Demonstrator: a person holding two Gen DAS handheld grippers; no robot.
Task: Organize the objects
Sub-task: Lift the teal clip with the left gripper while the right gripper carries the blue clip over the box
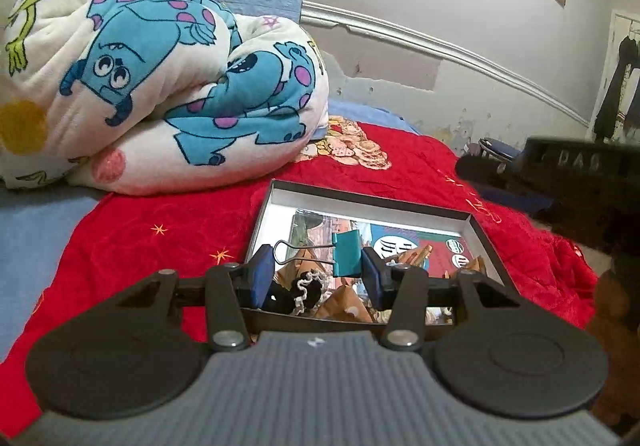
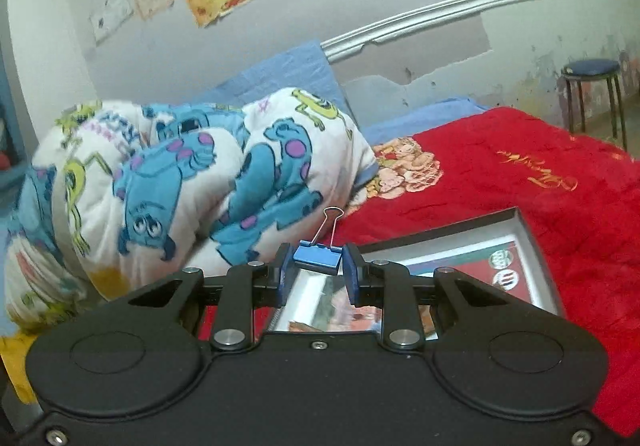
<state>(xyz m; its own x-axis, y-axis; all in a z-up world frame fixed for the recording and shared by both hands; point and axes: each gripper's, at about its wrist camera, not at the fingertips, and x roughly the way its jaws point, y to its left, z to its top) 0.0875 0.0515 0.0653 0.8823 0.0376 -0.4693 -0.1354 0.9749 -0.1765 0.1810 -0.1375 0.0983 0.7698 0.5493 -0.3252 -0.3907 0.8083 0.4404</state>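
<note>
With each claw pinching a binder clip, the job is a clean drop into the box. Left claw (image 1: pixel 316 274) grips the teal binder clip (image 1: pixel 347 253) across body and handles; right claw (image 2: pixel 316 270) squeezes the blue binder clip (image 2: pixel 319 256). Both hang over the near edge of the shallow box (image 1: pixel 372 202) on the red blanket (image 1: pixel 160 222), so carry each farther in, lower, then release.

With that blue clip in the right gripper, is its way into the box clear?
Probably yes. The right gripper holds the blue clip above the near edge of the open box; no lid covers it and nothing stands between, though pictures already lie inside.
</note>
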